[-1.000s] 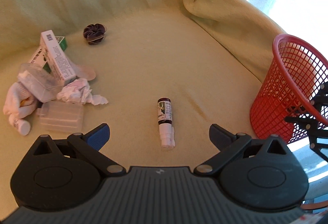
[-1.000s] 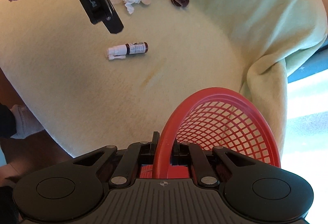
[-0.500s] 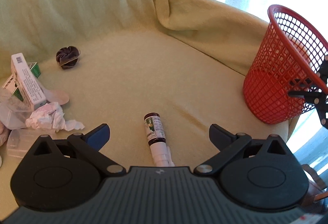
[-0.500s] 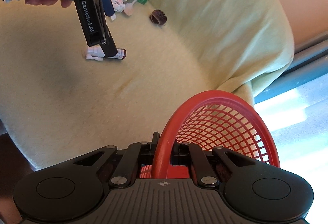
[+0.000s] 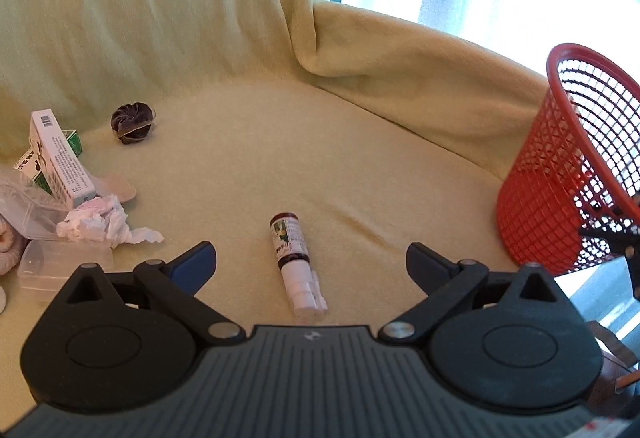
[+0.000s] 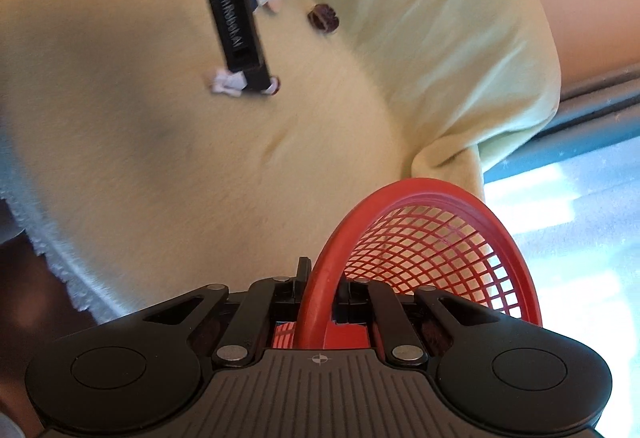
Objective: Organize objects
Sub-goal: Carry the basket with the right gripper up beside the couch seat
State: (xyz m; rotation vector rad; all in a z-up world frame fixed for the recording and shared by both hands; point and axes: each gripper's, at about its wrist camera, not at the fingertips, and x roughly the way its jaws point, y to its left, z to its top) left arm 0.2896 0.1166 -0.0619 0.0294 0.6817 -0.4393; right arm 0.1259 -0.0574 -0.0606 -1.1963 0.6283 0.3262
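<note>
A small dark spray bottle [image 5: 294, 258] with a white cap lies on the yellow-green blanket, between the open fingers of my left gripper [image 5: 312, 262]. In the right wrist view the left gripper [image 6: 240, 37] hangs just above the bottle [image 6: 228, 82]. My right gripper [image 6: 320, 290] is shut on the rim of a red mesh basket [image 6: 424, 234], which also shows at the right edge of the left wrist view [image 5: 560, 173].
At the left lie a white medicine box [image 5: 60, 157], a green box [image 5: 74, 145], crumpled tissue [image 5: 100, 226], clear plastic cases [image 5: 60, 266] and a dark scrunchie [image 5: 134, 122]. The blanket's front edge [image 6: 60, 254] drops off at left. A window is behind the basket.
My left gripper has come down and forward over the bottle, which now lies between its fingers. My right gripper keeps hold of the basket rim and has shifted slightly.
</note>
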